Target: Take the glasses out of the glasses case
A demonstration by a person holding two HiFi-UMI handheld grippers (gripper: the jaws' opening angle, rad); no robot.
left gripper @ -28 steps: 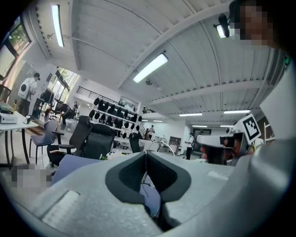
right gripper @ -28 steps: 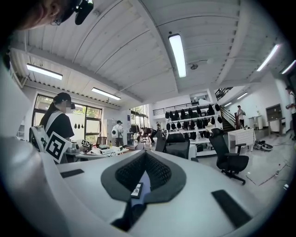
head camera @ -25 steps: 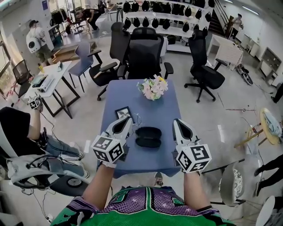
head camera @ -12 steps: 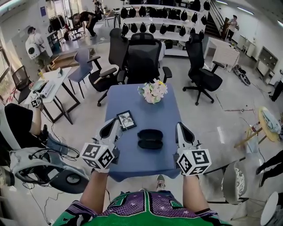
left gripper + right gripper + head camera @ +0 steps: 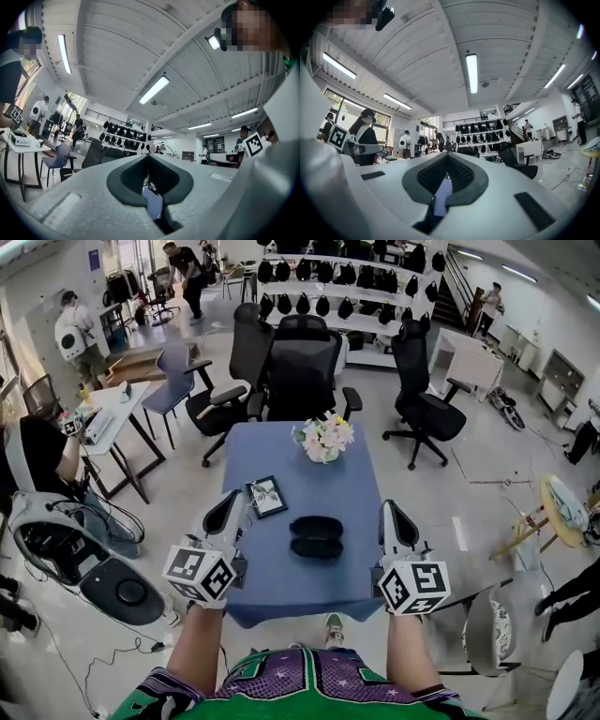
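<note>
A black glasses case (image 5: 316,535) lies open in two dark halves on the blue table (image 5: 337,484), near its front middle. Nothing shows inside it. A small thin-wire thing, perhaps the glasses (image 5: 265,487), rests by the picture frame (image 5: 269,498); it is too small to be sure. My left gripper (image 5: 225,505) hangs at the table's left edge, left of the case, jaws together and empty (image 5: 148,157). At the table's right edge my right gripper (image 5: 387,511) is level with the case, its jaws also closed on nothing (image 5: 448,154).
A bunch of pale flowers (image 5: 322,439) stands at the table's far end. Black office chairs (image 5: 302,357) ring the far side. A white desk (image 5: 105,412) and a seated person (image 5: 37,460) are at the left. Shelves with dark bags (image 5: 330,282) line the back.
Both grippers have drawn back from the case toward me. The left one has slid out to the table's left edge and risen. The case has not moved.
</note>
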